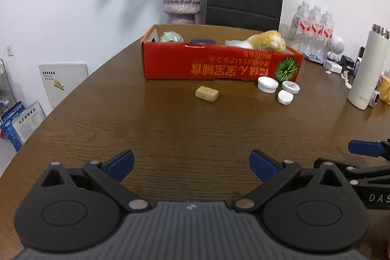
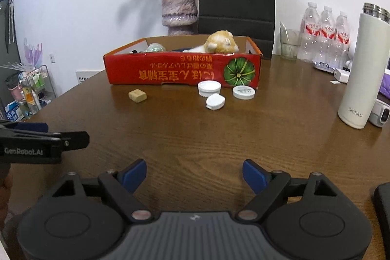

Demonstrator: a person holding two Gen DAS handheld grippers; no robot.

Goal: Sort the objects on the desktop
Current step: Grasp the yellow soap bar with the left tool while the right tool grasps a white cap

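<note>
While both pairs of tongs, left tongs [image 1: 191, 166] and right tongs [image 2: 194, 176], hang spread wide and empty over the brown worktop [image 1: 170, 128], the red box [image 1: 219, 65] sits well beyond them. Just before the red box lie a tan block [image 1: 206, 94] and three white lids [image 1: 279, 88]. Inside it rest a plush toy [image 1: 268, 40] and what may be a greenish ball [image 1: 171, 37].
</note>
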